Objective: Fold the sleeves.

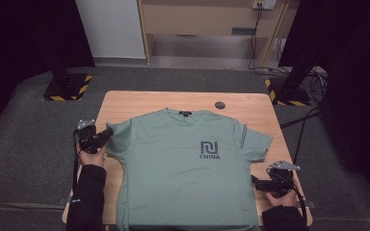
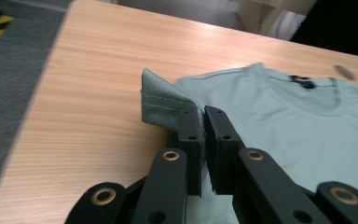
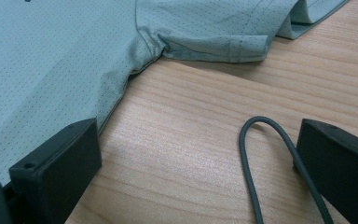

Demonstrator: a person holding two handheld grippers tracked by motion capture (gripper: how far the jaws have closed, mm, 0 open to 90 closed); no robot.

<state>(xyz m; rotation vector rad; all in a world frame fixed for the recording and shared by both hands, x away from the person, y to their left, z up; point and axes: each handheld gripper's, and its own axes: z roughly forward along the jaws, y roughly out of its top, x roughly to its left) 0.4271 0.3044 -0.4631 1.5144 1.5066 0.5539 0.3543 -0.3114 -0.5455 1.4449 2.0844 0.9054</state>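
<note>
Left gripper (image 2: 204,116) jaws clamped on sleeve (image 2: 161,102)

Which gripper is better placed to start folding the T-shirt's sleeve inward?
Left. The left gripper is shut on the sleeve hem, which stands lifted off the table. The right gripper is open beside the T-shirt, holding nothing.

**A recording studio or lab set-up**

A bare wooden table (image 1: 125,103) is seen standing on grey carpet (image 1: 24,144). Black curtains (image 1: 24,33) are hung to either side of the table. Beyond its far corners, two stand bases edged with yellow-and-black hazard tape (image 1: 65,89) are placed. Behind the table, cables (image 1: 257,43) are run down from a wall socket (image 1: 264,4) beside plain wooden furniture (image 1: 202,19).
</note>
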